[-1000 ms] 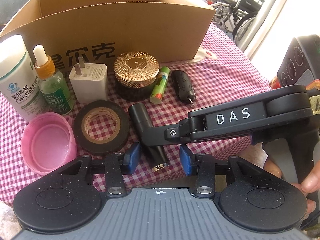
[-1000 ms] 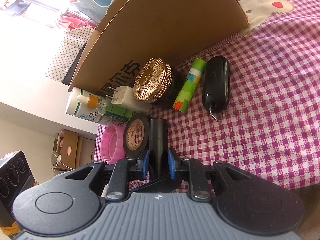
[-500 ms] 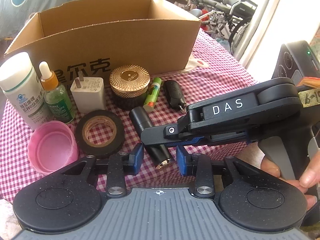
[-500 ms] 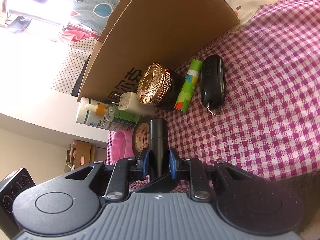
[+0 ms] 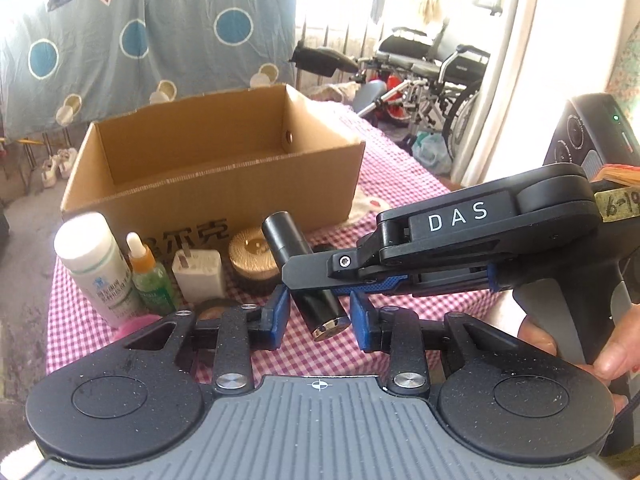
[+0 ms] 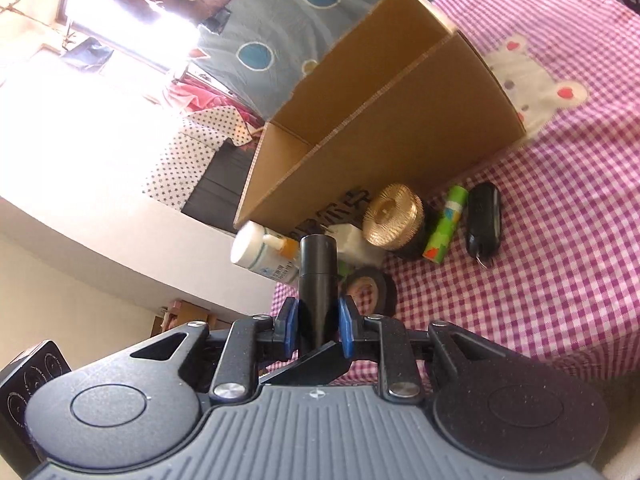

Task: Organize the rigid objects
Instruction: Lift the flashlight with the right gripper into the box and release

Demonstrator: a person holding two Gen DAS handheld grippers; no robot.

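Left wrist view: left gripper point(image 5: 316, 322) at bottom centre, blue pads spread wide, gripping nothing. The black cylindrical flashlight point(image 5: 302, 270) sits tilted in the gap between those pads, metal end toward the camera; whether it touches either pad I can't tell. Right gripper point(image 5: 312, 276) comes in from the right edge, black body marked "DAS", held in a hand point(image 5: 568, 344) at lower right, fingers clamped on the flashlight's mid-body, lifted clear of the pink-and-white checked tablecloth point(image 5: 400, 184). Open brown cardboard box point(image 5: 216, 176) centre frame, no contents visible. In front of the box, left to right: white plastic bottle with white cap point(image 5: 94, 264), green dropper bottle with orange collar point(image 5: 150, 276), white plug adapter point(image 5: 198, 274), round gold-lidded jar point(image 5: 256, 256). Pink plastic cup and black tape roll only peek out above the gripper body at lower left. Right wrist view: right gripper point(image 6: 317, 328) at bottom centre, blue pads closed tight on the flashlight point(image 6: 318, 276), which points up-frame and stands above the table. Cardboard box point(image 6: 384, 128) upper centre. Below it along the tablecloth point(image 6: 560, 240): white bottle point(image 6: 260, 252), plug adapter point(image 6: 356, 244), gold-lidded jar point(image 6: 394, 216), green patterned tube point(image 6: 446, 224), black key fob with a metal ring point(image 6: 484, 224). Black tape roll point(image 6: 370, 286) just right of the flashlight.
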